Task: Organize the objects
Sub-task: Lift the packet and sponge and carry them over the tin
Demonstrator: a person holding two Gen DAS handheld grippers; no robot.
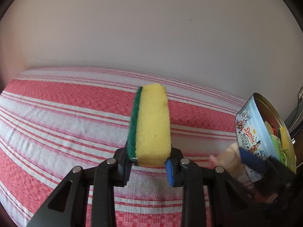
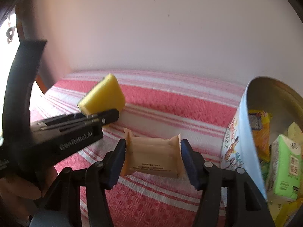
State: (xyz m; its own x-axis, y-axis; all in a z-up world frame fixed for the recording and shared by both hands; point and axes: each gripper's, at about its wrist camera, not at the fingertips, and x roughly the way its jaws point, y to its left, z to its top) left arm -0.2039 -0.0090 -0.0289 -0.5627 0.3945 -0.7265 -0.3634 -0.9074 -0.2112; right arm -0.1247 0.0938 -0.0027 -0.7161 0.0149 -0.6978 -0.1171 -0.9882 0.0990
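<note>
My left gripper [image 1: 150, 162] is shut on a yellow sponge with a green scouring side [image 1: 151, 123], held upright above the striped cloth. In the right wrist view the sponge [image 2: 103, 96] shows at the left, in the left gripper [image 2: 100, 116]. My right gripper [image 2: 153, 151] is shut on a tan snack packet [image 2: 153, 157], held above the cloth just left of the round blue cookie tin [image 2: 234, 143]. The tin [image 1: 246, 124] stands at the right in the left wrist view, with my right gripper [image 1: 251, 160] and the packet [image 1: 229, 157] in front of it.
The tin holds several packets, among them a green carton [image 2: 286, 166] and a yellow wrapper [image 2: 261, 130]. A red and white striped cloth [image 1: 66, 117] covers the surface. A plain wall [image 1: 151, 28] stands behind it. Dark wood furniture [image 2: 20, 19] is at the far left.
</note>
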